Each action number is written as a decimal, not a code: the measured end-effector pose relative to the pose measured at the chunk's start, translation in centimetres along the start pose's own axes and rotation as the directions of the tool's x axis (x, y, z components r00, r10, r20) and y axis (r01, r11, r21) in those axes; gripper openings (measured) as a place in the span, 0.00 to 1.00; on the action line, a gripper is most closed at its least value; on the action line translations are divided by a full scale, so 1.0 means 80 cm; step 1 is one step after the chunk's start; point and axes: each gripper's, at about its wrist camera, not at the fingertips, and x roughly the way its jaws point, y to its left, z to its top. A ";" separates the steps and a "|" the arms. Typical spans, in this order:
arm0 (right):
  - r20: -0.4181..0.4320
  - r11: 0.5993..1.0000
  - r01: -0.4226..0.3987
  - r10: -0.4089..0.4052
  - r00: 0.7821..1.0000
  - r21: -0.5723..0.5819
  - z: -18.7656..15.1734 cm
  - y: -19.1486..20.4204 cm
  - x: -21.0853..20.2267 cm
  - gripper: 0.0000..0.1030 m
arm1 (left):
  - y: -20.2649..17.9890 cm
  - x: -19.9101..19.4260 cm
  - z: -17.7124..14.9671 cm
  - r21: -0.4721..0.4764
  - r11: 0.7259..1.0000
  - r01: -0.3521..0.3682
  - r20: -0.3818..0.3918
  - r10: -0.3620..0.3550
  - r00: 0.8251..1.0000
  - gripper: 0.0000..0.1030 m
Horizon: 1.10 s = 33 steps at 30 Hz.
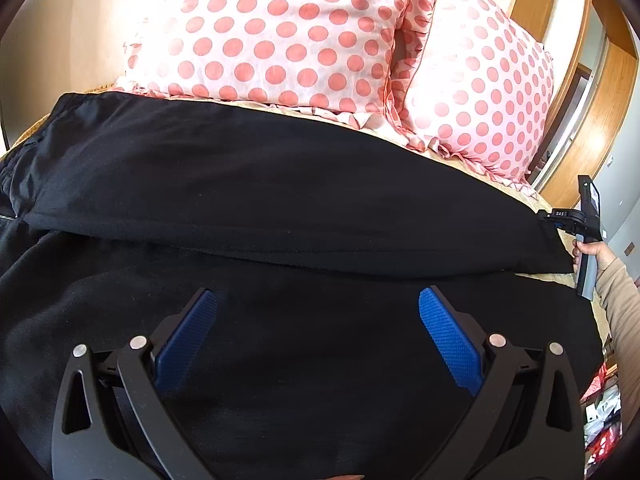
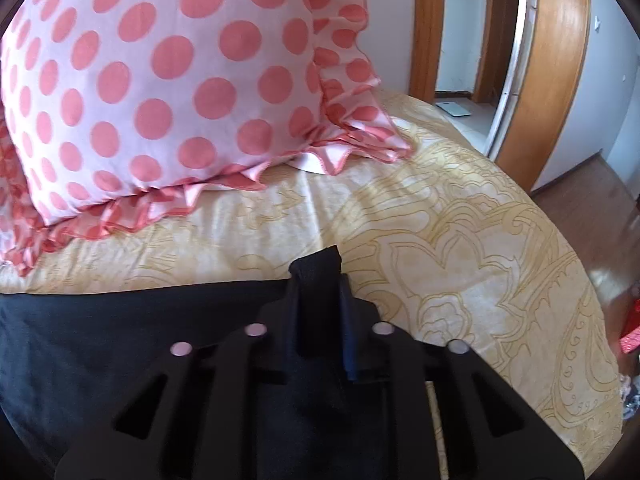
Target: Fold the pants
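Crowding the black pants point(image 1: 280, 184), two polka-dot pillows point(image 1: 280, 32) sit behind; left gripper point(image 1: 318, 308) gapes, right gripper point(image 2: 318, 280) pinches fabric.

Bed point(image 2: 460, 240) w/ cream-yellow patterned cover is filling the foreground; two pink polka-dot pillows point(image 1: 280, 32) are leaning vs. a pale wall point(image 1: 80, 20) at its head. Wooden door frame point(image 2: 560, 60) is standing to the right, brown wood floor point(image 2: 592, 200) is catching daylight glare beside it

Pants point(image 1: 280, 200) on bedspread point(image 2: 460, 240), pillows point(image 1: 280, 28) behind
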 end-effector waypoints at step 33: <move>0.107 0.716 -0.354 0.367 0.924 0.602 -0.323 -0.028 -0.257 0.53 | 0.045 -0.095 -0.038 -0.090 0.984 -0.153 0.219 0.169 0.961 0.98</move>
